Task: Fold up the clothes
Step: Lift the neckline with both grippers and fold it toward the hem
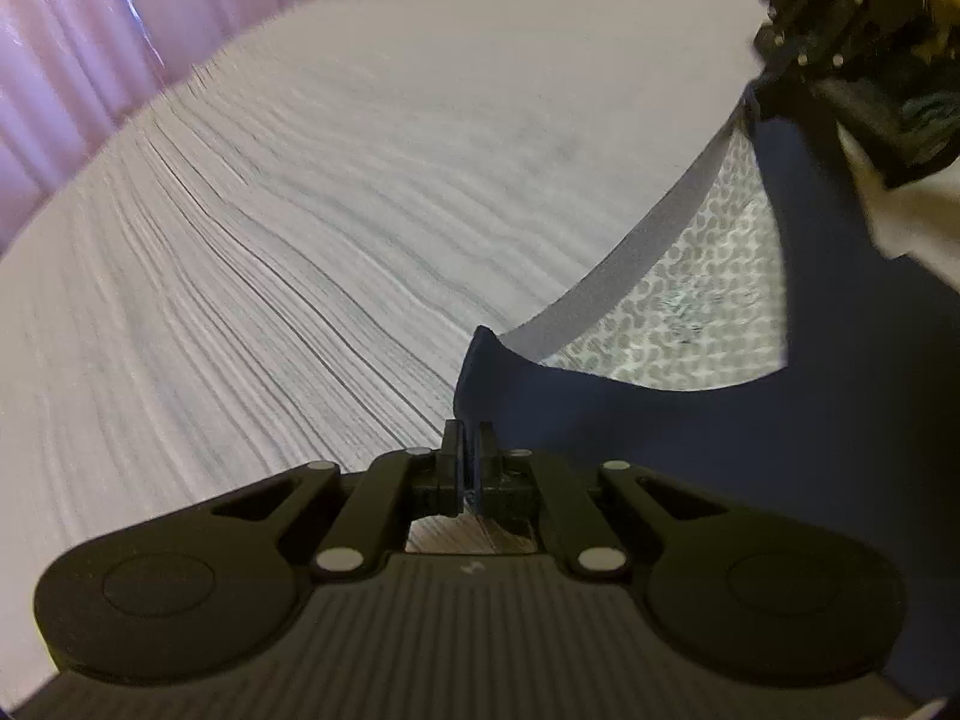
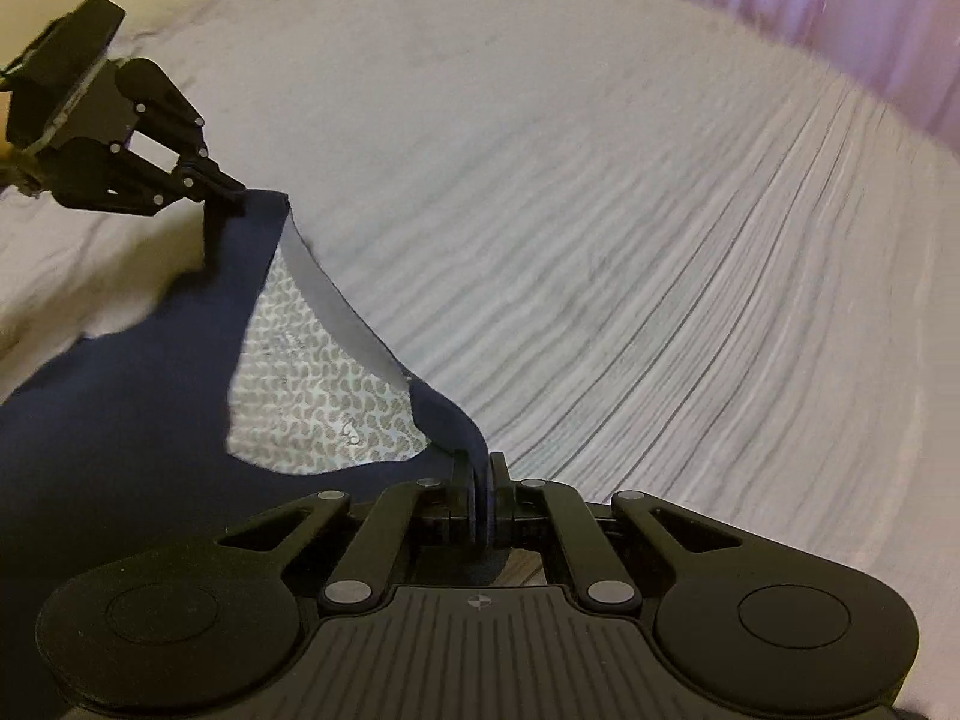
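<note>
- Both tongs pinch a navy garment (image 1: 660, 420) at its neckline: left tongs (image 1: 471, 450) and right tongs (image 2: 483, 480) each clamp a shoulder edge, stretching the patterned inner collar (image 2: 312, 396) between them.
- No fold shows; the garment hangs over the bed (image 2: 600, 210).
- White rumpled bedding spreads beyond the garment, pink curtains (image 1: 72, 60) behind.

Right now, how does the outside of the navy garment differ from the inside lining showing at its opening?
The navy outer fabric is plain and dark, while the inner lining is pale with a small repeating grey pattern. The outer fabric covers most of the garment; the lining shows only through the opening below the grey band. They share one garment, held up over the bed by the left gripper and the right gripper.
</note>
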